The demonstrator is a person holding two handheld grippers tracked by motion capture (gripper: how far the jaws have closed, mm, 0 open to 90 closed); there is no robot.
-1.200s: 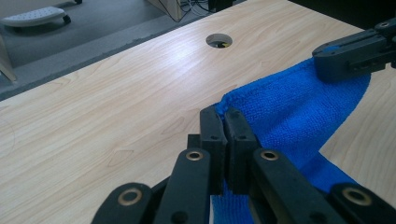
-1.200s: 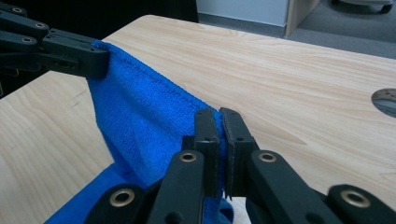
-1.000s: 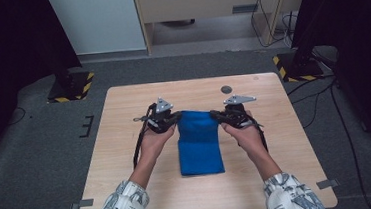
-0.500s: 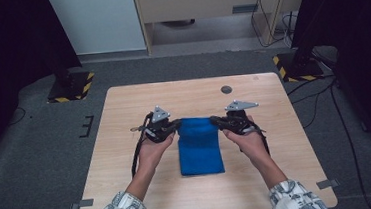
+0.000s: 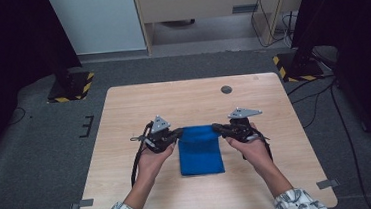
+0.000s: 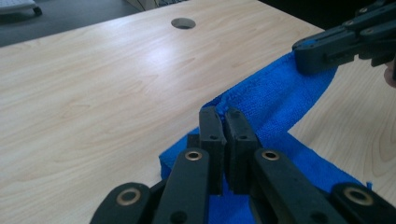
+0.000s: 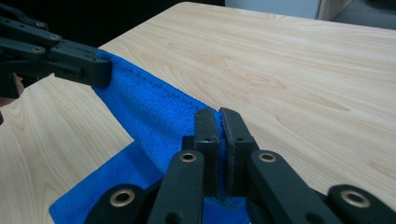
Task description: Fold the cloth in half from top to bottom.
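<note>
Seen from above: a pale wooden surface (image 5: 138, 108) with a blue cloth (image 5: 200, 151) lying near its middle, slightly toward the near edge. Two forearms in patterned sleeves reaching in from the near side, each hand holding a black two-jaw tool.

Left tool (image 5: 178, 133) at the cloth's far left corner, jaws pressed together and pinching the blue fabric. Right tool (image 5: 216, 128) at the far right corner, jaws likewise pressed together on the fabric. Far edge of the cloth lifted off the surface and stretched in a sagging line between the two grips; near part lying flat, seemingly folded into a tall rectangle.

From the left gripper view: blue towelling (image 6: 280, 98) rising from the closed jaws across to the other tool (image 6: 317, 56), looped pile clearly visible. From the right gripper view: the same stitched hem (image 7: 149, 100) running away to the opposite tool (image 7: 100, 70).

Handling, judged from the drape: soft, limp, light, probably microfibre; no stiffness, so likely to fold or slump wherever unsupported; grippy pile rather than slippery; not fragile. Best held at the corners or along the hem, as now, to keep an edge taut.

A small round hole (image 5: 226, 89) in the surface toward the far right. No brand, label or readable writing anywhere.
</note>
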